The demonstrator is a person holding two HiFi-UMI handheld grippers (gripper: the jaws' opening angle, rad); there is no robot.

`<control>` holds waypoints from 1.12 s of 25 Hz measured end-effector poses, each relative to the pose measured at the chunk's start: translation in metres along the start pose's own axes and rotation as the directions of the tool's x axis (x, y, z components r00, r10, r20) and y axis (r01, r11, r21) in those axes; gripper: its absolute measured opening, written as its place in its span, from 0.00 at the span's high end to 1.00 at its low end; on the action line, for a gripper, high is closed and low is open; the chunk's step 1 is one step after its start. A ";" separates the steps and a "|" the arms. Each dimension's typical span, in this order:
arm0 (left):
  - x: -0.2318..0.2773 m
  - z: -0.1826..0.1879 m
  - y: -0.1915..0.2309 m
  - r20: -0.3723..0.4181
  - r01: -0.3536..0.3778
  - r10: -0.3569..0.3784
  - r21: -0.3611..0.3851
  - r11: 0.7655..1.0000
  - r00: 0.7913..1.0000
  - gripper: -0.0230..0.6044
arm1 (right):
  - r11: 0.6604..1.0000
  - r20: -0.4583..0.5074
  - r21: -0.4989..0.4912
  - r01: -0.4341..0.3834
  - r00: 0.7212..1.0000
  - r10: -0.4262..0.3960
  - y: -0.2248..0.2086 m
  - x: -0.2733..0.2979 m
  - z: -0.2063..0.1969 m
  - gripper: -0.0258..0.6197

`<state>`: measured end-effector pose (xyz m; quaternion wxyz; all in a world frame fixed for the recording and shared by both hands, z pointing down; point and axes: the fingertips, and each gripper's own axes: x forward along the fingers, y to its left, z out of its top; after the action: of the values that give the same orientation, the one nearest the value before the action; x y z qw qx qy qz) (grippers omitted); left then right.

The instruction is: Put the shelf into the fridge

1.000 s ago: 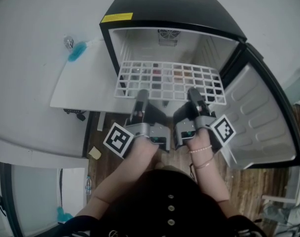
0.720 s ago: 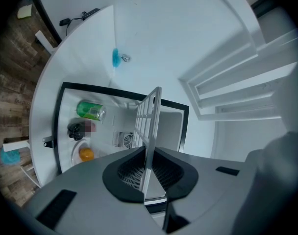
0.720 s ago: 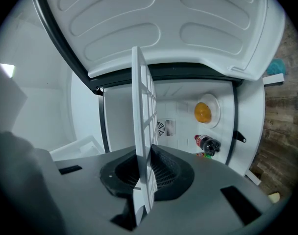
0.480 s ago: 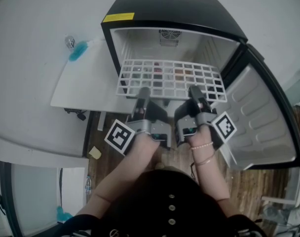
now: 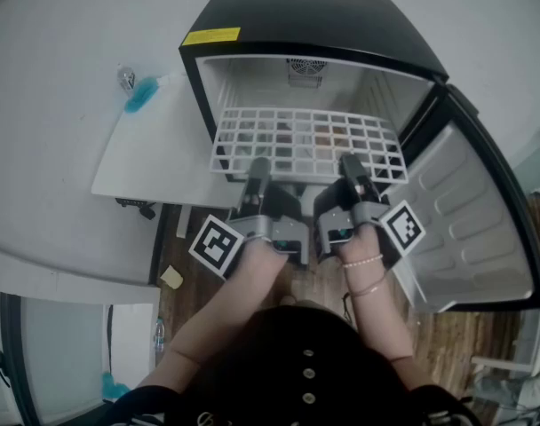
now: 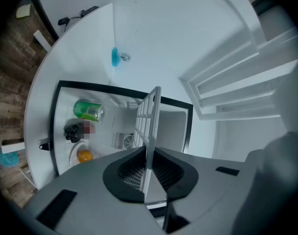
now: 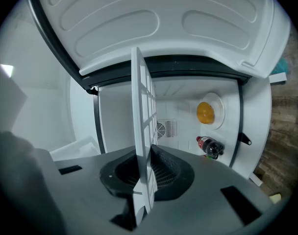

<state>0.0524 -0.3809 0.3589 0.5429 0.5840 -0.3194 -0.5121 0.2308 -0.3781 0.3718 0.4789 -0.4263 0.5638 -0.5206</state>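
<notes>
White wire shelf (image 5: 307, 137) has edged slightly deeper into the fridge (image 5: 314, 16).

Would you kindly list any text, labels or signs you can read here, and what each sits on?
Yellow sticker on the fridge top: print too small to read.
Green can: label too blurred to read.
Bottle: label too small to read.
Nothing can be quoted.

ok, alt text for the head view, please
Seen from above, the left gripper and right gripper each clamp the near edge of a white wire shelf at the mouth of an open black fridge, its door swung open to the right.
</notes>
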 end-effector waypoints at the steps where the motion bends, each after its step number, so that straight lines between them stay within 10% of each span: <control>1: 0.000 0.000 0.000 0.000 0.001 -0.001 0.001 1.000 1.000 0.91 | 1.000 0.000 -0.001 -0.001 1.000 0.001 0.000 0.000 0.000 0.91; 28: 0.000 0.004 -0.004 0.034 0.018 -0.019 0.026 1.000 0.999 0.91 | 1.000 -0.021 -0.026 -0.011 1.000 0.011 0.009 0.000 -0.006 0.91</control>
<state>0.0475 -0.3814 0.3556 0.5251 0.5849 -0.3297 -0.5229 0.2253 -0.3764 0.3631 0.4704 -0.4240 0.5778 -0.5148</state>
